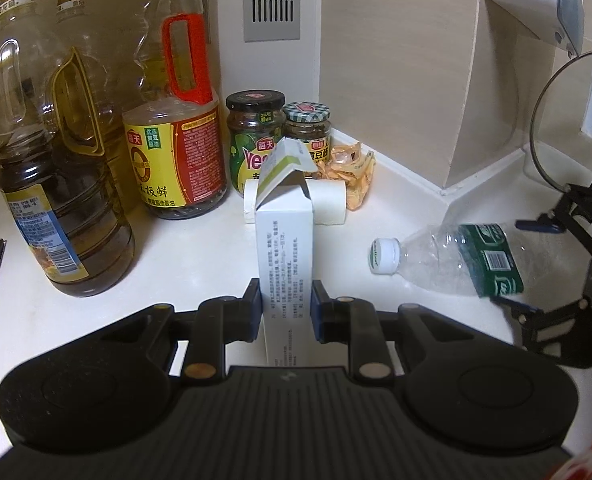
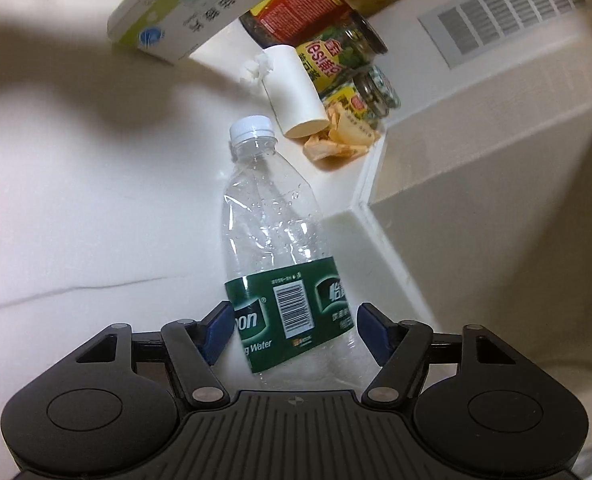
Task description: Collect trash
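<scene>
My left gripper (image 1: 285, 306) is shut on a tall white carton (image 1: 285, 240) with its top flap open, held upright above the white counter (image 1: 199, 248). The same carton (image 2: 167, 28) shows at the top of the right wrist view. An empty clear water bottle (image 2: 271, 240) with a green label and white cap lies on its side on the counter. My right gripper (image 2: 293, 330) straddles its labelled end, open, with a gap at the right pad (image 2: 370, 332). From the left wrist view, bottle (image 1: 436, 258) and right gripper (image 1: 528, 268) sit at the right.
A white cardboard roll (image 1: 330, 200) and crumpled orange wrappers (image 1: 352, 172) lie by two sauce jars (image 1: 255, 136) in the corner. Large oil and soy sauce bottles (image 1: 175, 128) stand at the left. A glass pot lid (image 1: 568, 120) leans at the right. The beige wall (image 2: 476, 220) juts out beside the bottle.
</scene>
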`<control>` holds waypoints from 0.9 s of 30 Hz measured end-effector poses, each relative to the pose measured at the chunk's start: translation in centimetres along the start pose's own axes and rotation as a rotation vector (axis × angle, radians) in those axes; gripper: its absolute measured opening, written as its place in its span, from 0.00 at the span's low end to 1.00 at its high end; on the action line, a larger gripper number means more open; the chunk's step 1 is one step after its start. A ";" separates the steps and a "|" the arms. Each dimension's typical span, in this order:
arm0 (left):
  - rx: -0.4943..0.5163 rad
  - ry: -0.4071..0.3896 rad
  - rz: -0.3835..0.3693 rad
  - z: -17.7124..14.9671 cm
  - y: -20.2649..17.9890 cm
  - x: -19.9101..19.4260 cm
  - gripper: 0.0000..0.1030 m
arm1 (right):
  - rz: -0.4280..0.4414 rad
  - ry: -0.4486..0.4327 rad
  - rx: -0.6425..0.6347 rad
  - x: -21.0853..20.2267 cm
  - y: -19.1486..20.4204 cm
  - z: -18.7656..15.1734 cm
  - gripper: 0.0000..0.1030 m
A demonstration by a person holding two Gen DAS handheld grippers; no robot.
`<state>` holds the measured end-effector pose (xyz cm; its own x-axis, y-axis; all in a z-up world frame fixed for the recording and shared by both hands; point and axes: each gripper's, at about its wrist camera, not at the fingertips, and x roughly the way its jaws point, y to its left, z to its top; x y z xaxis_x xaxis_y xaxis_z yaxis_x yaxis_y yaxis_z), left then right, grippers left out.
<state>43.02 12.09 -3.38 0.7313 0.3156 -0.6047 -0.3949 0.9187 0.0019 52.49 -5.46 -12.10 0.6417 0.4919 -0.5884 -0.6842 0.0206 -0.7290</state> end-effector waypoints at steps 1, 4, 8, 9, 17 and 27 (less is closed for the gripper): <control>0.000 0.000 0.002 0.0 0.0 0.0 0.21 | -0.028 -0.015 -0.042 0.2 0.4 -0.1 0.66; -0.002 -0.001 0.008 0.0 0.1 -0.1 0.21 | -0.095 -0.061 -0.129 0.6 1.5 -0.7 0.66; -0.001 0.003 0.009 0.0 0.1 -0.2 0.21 | -0.077 -0.070 -0.106 0.6 1.0 -1.1 0.64; 0.001 0.003 0.010 0.0 0.1 -0.1 0.21 | -0.054 -0.070 -0.072 0.3 0.6 -1.0 0.63; -0.003 -0.001 0.013 0.1 0.2 -0.3 0.21 | 0.110 -0.124 0.139 -0.8 0.2 2.9 0.63; -0.021 -0.009 0.023 0.3 1.5 -0.5 0.21 | 0.231 -0.127 0.374 1.8 -0.3 8.6 0.63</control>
<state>42.26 13.38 -2.80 0.7267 0.3384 -0.5978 -0.4230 0.9062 -0.0012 50.86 2.92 -9.87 0.4262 0.6229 -0.6561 -0.8974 0.1992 -0.3938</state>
